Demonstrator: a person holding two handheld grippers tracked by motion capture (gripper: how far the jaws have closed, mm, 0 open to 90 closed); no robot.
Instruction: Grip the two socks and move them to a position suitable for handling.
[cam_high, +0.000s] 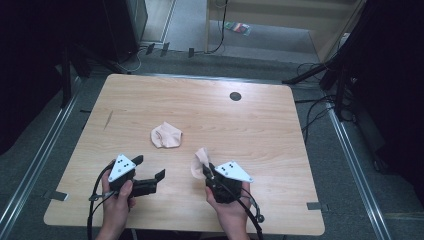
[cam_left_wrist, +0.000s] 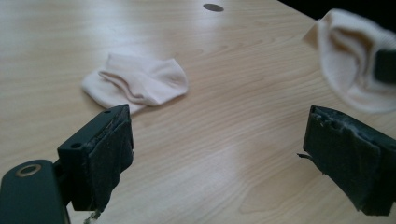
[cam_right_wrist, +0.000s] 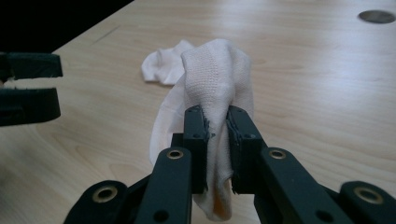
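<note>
Two pale pink socks are in play. One sock lies crumpled flat at the middle of the wooden table. The other sock hangs bunched from my right gripper, whose jaws are shut on its fabric near the table's front. My left gripper sits low at the front left, open, jaws wide apart with bare wood between them, pointing toward the lying sock and the held one.
A dark round grommet hole sits toward the table's far right. Beyond the table edges are grey carpet, floor rails, cables and dark stands.
</note>
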